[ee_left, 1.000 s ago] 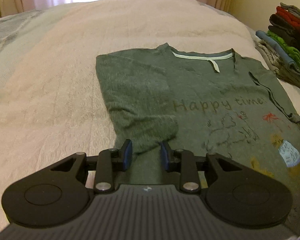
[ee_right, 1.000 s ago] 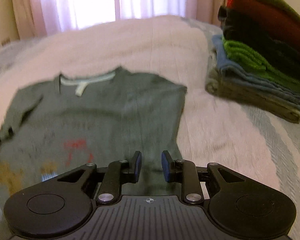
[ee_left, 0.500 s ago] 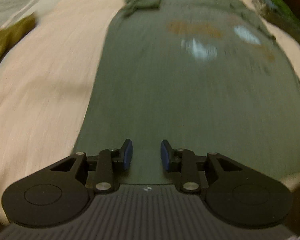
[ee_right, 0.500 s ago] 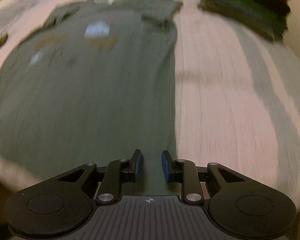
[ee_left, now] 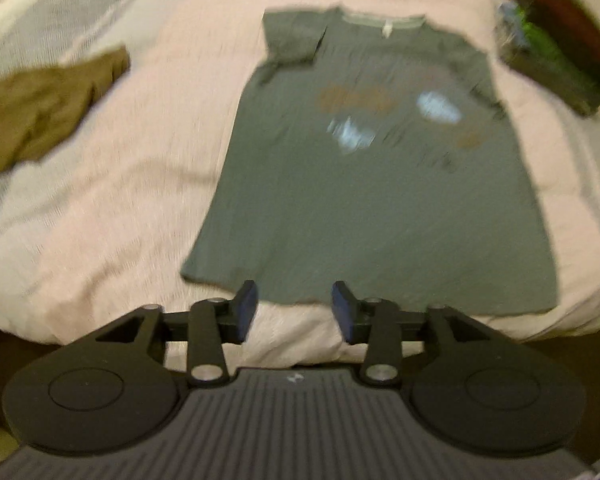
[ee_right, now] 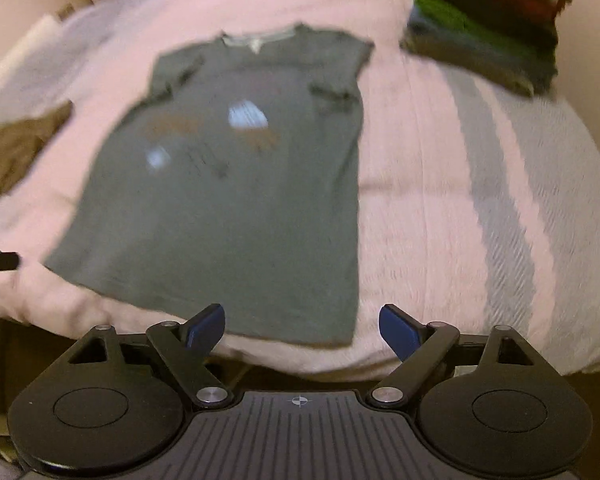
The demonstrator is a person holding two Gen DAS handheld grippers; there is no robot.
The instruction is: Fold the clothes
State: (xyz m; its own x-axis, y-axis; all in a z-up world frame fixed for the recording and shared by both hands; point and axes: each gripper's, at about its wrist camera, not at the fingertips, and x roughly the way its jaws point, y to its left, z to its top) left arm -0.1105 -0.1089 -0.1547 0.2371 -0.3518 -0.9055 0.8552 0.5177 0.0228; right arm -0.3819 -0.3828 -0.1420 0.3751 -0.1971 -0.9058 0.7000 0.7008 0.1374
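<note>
My left camera looks from the foot of the bed (ee_left: 100,200) forward along my fingers, over the near hem of the grey T-shirt (ee_left: 360,200) towards its collar. My right camera sits just beside it, further right, facing the same way. Both views share the shirt, the brown garment (ee_left: 40,108) at left and the folded stack (ee_right: 488,28) at far right.

Both grippers have pulled back past the grey T-shirt's (ee_left: 380,200) hem, and the right gripper (ee_right: 302,330) has spread wide.
</note>
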